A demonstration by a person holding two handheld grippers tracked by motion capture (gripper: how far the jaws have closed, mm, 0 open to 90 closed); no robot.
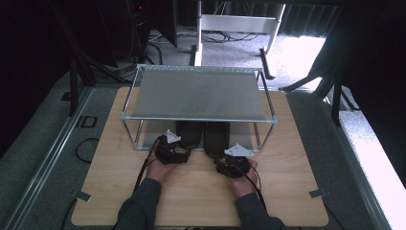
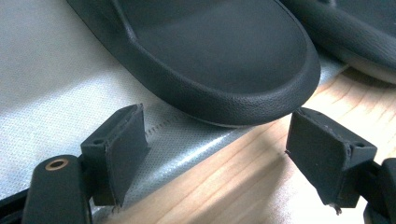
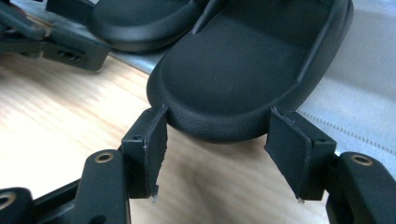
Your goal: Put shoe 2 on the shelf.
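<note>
Two black slippers lie side by side on the rack's lower grey shelf (image 2: 46, 93), heels toward me. My left gripper (image 1: 176, 145) is open at the heel of the left slipper (image 1: 189, 134). In the left gripper view the left gripper (image 2: 224, 154) has that heel (image 2: 210, 60) just ahead of its spread pads (image 2: 123, 149), not clamped. My right gripper (image 1: 231, 155) is open at the right slipper (image 1: 216, 136). In the right gripper view the right gripper (image 3: 224, 151) has its pads (image 3: 299, 154) on either side of the heel (image 3: 243, 70), close to it.
The metal-framed rack (image 1: 198, 93) stands mid-table, and its upper grey shelf covers most of both slippers. The heels overhang the lower shelf's front edge onto the wooden table (image 1: 287, 191). The rack's front posts (image 1: 262, 136) flank the slippers. Dark stands and cables lie on the floor behind.
</note>
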